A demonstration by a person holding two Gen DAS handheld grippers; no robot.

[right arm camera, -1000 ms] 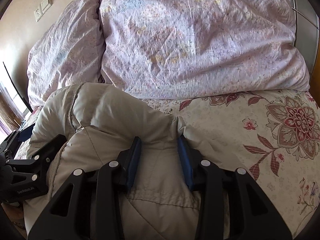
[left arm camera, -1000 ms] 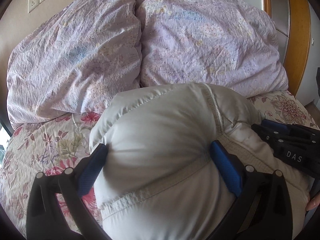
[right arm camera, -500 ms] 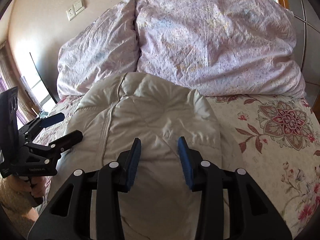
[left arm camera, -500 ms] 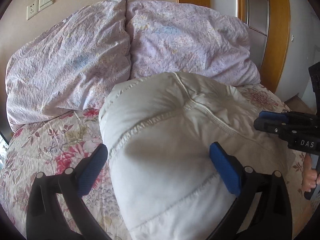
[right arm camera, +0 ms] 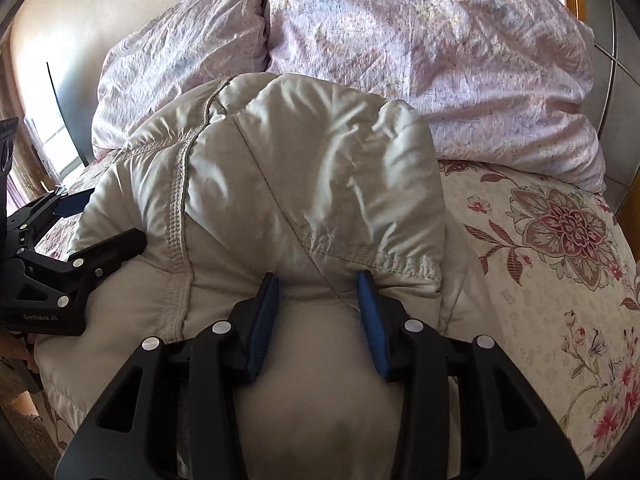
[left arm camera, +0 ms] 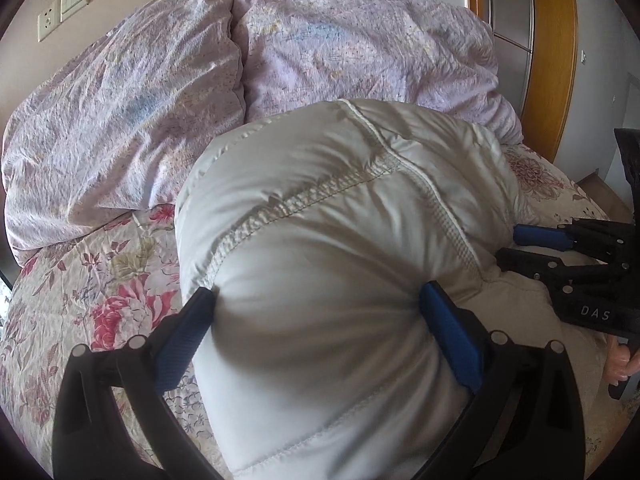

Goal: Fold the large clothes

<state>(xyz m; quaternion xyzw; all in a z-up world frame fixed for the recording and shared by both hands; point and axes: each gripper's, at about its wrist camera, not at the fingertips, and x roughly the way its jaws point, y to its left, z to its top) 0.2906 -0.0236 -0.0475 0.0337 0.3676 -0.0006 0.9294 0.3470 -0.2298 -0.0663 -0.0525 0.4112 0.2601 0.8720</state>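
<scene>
Padding bulged between both tools: the pale quilted coat (left arm camera: pixel 332 264) lay bunched on the floral bedspread (left arm camera: pixel 100 280), its far end just in front of the two lilac pillows (left arm camera: pixel 360 56) at the head of the bed. A stitched seam ran diagonally over its upper surface.

Jaws of the left gripper (left arm camera: pixel 316 312) stood wide, with a thick roll of the coat filling the gap and both blue pads pressing into it. On the right gripper (right arm camera: pixel 318 292) the jaws were narrower, pinching a fold of the same coat near a gathered hem. A hand (left arm camera: pixel 620 356) showed at the frame edge behind the right tool.

Judging by the doubled bulk, one fold seemed to be under way, the gripped edge being carried over the rest of the garment toward the pillows. Laying it flat would probably call for both tools to lower together and keep level, so the slippery, springy layers land square; the jaws should open only once the fold rests on the bed.
</scene>
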